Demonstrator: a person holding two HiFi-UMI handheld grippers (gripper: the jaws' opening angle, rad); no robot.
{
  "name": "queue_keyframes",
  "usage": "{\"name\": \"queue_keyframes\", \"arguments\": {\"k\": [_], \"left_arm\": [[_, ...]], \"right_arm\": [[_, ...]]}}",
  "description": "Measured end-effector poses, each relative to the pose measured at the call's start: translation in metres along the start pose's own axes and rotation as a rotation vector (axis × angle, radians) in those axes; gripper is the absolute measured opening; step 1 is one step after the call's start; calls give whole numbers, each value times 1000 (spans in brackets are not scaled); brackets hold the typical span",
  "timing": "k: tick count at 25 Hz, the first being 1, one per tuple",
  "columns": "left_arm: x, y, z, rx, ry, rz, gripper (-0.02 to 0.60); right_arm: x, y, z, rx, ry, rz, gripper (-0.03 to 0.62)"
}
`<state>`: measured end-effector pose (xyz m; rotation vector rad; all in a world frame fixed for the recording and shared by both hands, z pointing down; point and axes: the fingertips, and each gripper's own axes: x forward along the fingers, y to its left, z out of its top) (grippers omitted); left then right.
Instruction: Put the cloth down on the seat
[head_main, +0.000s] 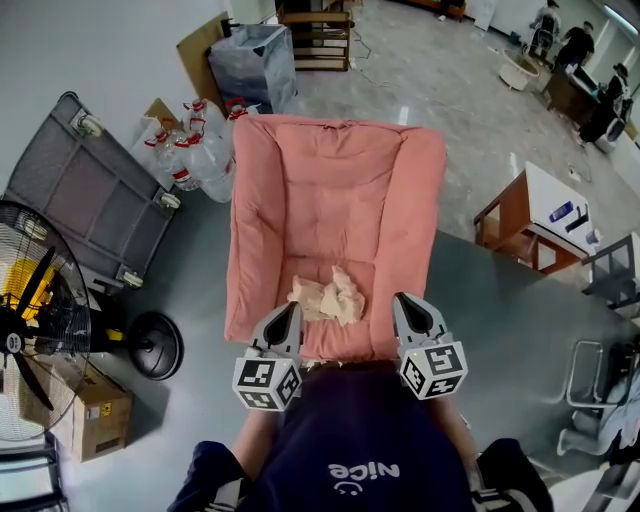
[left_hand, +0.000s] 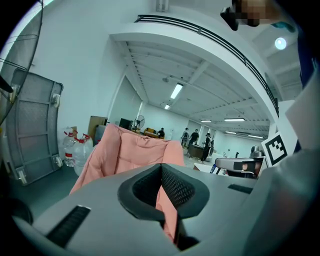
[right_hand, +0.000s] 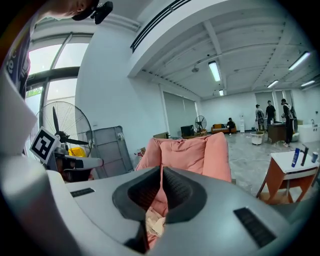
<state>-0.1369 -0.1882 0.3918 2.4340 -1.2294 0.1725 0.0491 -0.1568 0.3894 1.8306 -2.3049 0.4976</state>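
Observation:
A crumpled beige cloth (head_main: 328, 295) lies on the front part of the seat of the pink cushioned chair (head_main: 340, 180), touching neither gripper. My left gripper (head_main: 288, 312) hovers at the seat's front edge, just left of the cloth, with its jaws shut and nothing in them. My right gripper (head_main: 406, 303) is level with it, a little right of the cloth, also shut and empty. In the left gripper view the closed pads (left_hand: 161, 169) point at the chair (left_hand: 132, 152). Below the closed tips (right_hand: 161, 171) in the right gripper view, part of the cloth (right_hand: 155, 222) shows.
A large floor fan (head_main: 30, 320) and a cardboard box (head_main: 95, 410) stand at the left. A grey folded cart (head_main: 90, 195) and water bottles (head_main: 190, 150) sit beside the chair. A wooden table (head_main: 540, 215) stands right. People work in the far background.

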Motion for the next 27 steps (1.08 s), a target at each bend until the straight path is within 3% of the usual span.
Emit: {"name": "queue_keyframes", "arguments": {"k": [6,11,27], "left_arm": [[0,3,-6,-83,8,-16,20],[-3,6,-7,-45,19,-7,20],[-8,10,-8,-27,19,-6,20]], "right_arm": [[6,3,-2,-26,11,8,54],[7,6,-3,-49,18,4,55],[10,18,-9,-61,33,16,54]]}}
